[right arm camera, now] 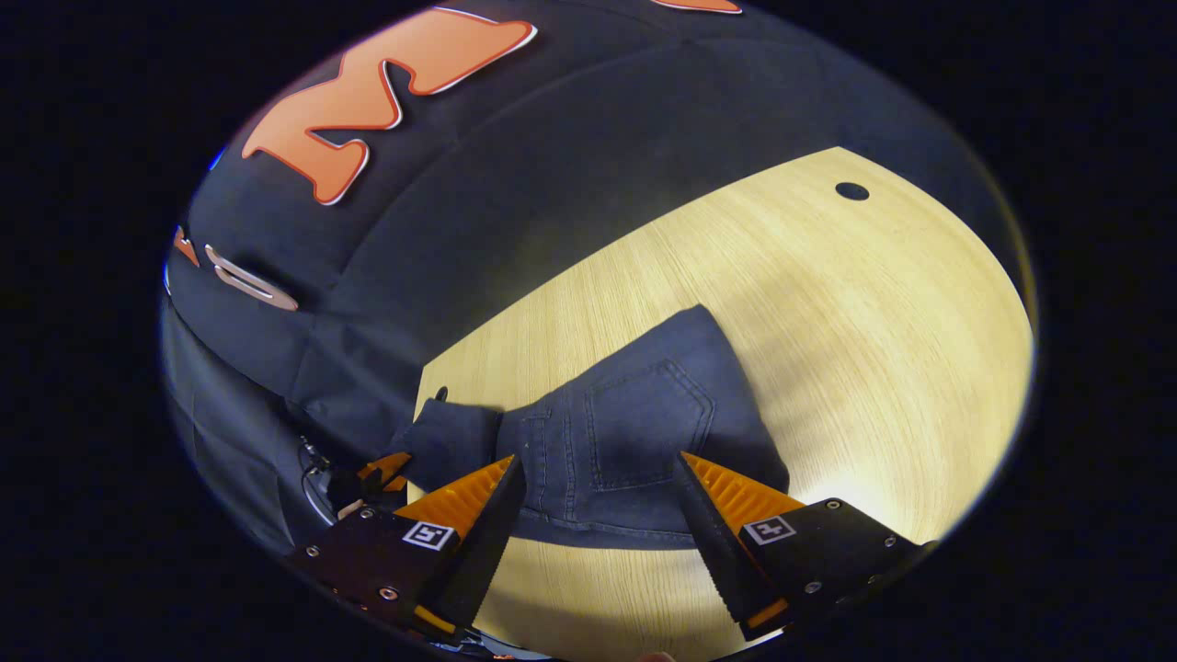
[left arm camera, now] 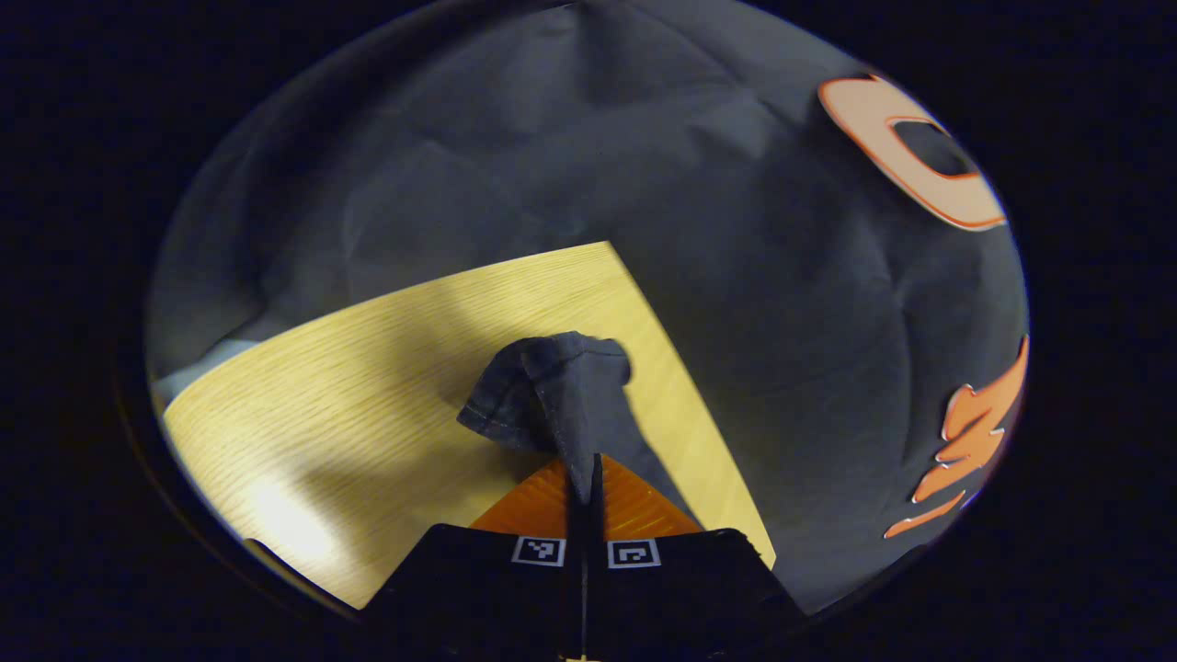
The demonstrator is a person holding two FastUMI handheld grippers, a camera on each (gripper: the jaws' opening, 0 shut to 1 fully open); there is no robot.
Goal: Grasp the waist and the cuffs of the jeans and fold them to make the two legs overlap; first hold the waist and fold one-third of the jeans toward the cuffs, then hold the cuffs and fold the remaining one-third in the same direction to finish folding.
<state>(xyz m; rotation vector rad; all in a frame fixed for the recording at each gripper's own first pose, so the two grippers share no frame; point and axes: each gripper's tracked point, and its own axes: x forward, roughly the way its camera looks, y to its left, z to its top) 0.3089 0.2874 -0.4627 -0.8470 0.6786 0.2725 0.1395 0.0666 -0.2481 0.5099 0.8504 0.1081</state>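
Bare table (right arm camera: 874, 303) lies right of the jeans (right arm camera: 644, 414); the booth wall (right arm camera: 552, 156) closes the far edge.

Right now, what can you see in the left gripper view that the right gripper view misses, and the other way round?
The left gripper view gives a close look at the left gripper pinched shut on a bunched end of the jeans, lifted above the table.

The right gripper view gives the right gripper with its fingers spread wide over the jeans' back pocket, the jeans spread on the table, and a small dark hole in the tabletop. The left gripper is at the left, holding the far end of the jeans.

Both share the jeans, the wooden table and the booth's black cloth wall.
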